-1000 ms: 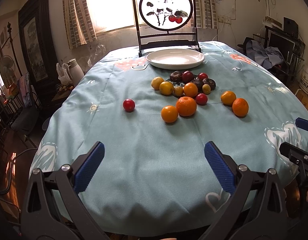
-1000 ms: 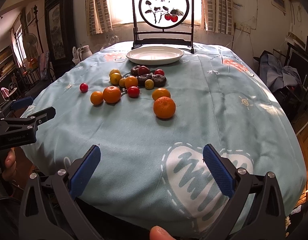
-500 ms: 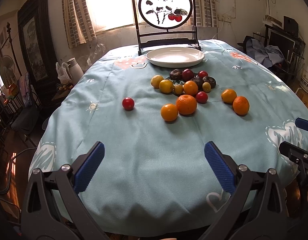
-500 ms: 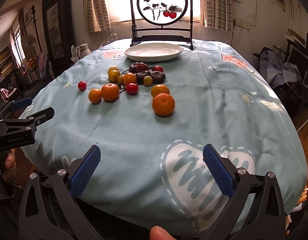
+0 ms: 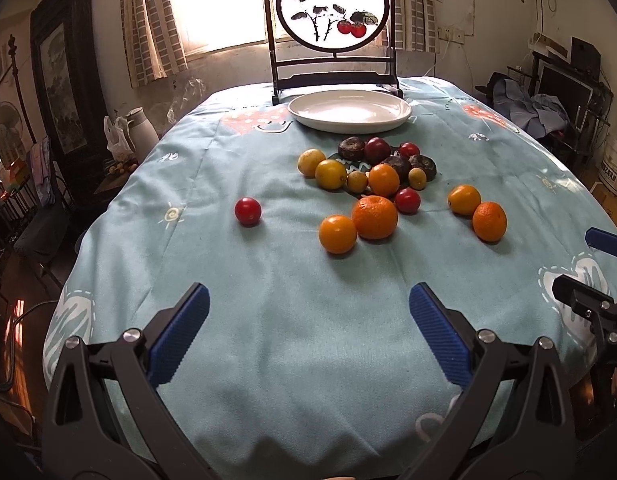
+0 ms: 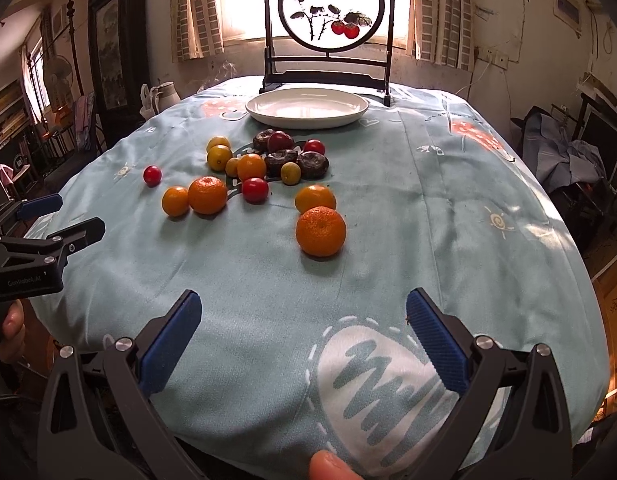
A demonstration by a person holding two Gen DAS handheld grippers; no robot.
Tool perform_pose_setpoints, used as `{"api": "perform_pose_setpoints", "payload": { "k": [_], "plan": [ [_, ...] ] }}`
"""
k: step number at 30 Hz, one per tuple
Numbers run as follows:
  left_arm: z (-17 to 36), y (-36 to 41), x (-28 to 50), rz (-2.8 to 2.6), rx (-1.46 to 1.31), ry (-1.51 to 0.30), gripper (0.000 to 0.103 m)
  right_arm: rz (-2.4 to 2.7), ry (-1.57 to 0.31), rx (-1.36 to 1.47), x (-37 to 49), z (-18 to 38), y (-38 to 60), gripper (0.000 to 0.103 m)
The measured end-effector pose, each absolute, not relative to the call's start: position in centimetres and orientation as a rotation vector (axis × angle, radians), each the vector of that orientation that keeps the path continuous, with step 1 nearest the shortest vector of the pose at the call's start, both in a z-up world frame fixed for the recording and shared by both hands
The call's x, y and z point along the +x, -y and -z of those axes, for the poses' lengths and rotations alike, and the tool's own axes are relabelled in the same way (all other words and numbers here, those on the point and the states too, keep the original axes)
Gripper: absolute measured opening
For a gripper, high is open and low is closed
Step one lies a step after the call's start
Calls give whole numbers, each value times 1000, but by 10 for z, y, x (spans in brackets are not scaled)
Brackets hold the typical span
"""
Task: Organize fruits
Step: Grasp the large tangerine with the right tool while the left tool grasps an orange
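Five round oranges [image 5: 374,217], three red tomatoes [image 5: 247,211], one glossy white plate [image 5: 349,111], left gripper [image 5: 308,330] and right gripper [image 6: 302,338] held wide apart, nothing gripped

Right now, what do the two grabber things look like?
Both look the same. The left gripper and the right gripper have black frames with triangle cut-outs, silver screws, and blue ribbed pads on the jaws. The left one has small white writing on its side.
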State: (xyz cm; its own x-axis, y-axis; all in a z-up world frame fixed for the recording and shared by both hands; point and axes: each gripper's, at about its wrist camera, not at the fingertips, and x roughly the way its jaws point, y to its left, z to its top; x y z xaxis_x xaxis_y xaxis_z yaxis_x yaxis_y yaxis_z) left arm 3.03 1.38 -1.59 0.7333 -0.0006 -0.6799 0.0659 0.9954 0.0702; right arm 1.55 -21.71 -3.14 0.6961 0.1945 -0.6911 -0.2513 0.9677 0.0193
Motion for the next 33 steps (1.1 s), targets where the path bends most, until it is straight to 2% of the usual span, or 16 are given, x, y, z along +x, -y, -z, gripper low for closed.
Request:
{"api": "perform_pose_setpoints", "payload": {
  "k": [9, 14, 19, 22, 23, 24, 26, 29, 32, 33],
  "plan": [
    [23, -17, 53, 81, 104, -753, 101, -273, -790, -101, 59, 42, 211, 102],
    [30, -22, 73, 182, 121, -751, 101, -274, -880, -81, 97, 62, 215, 82],
    [38, -25, 97, 258, 156, -760, 101, -290, -931, -59, 114, 77, 217, 78],
    [43, -23, 111, 296, 171, -768, 95, -308, -946, -55, 118, 82, 216, 70],
    [45, -21, 116, 312, 179, -776, 91, -311, -950, -60, 119, 84, 215, 67],
    [48, -19, 120, 327, 188, -783, 86, -310, -951, -65, 119, 85, 214, 66],
    [53, -17, 126, 350, 199, -796, 83, -306, -941, -77, 119, 86, 213, 63],
    [59, -17, 137, 370, 180, -831, 75, -297, -927, -86, 119, 86, 213, 52],
    [62, -17, 144, 382, 170, -850, 68, -303, -919, -76, 119, 85, 215, 47],
    [63, -17, 147, 381, 168, -857, 62, -304, -917, -72, 119, 85, 216, 47]
  ]
}}
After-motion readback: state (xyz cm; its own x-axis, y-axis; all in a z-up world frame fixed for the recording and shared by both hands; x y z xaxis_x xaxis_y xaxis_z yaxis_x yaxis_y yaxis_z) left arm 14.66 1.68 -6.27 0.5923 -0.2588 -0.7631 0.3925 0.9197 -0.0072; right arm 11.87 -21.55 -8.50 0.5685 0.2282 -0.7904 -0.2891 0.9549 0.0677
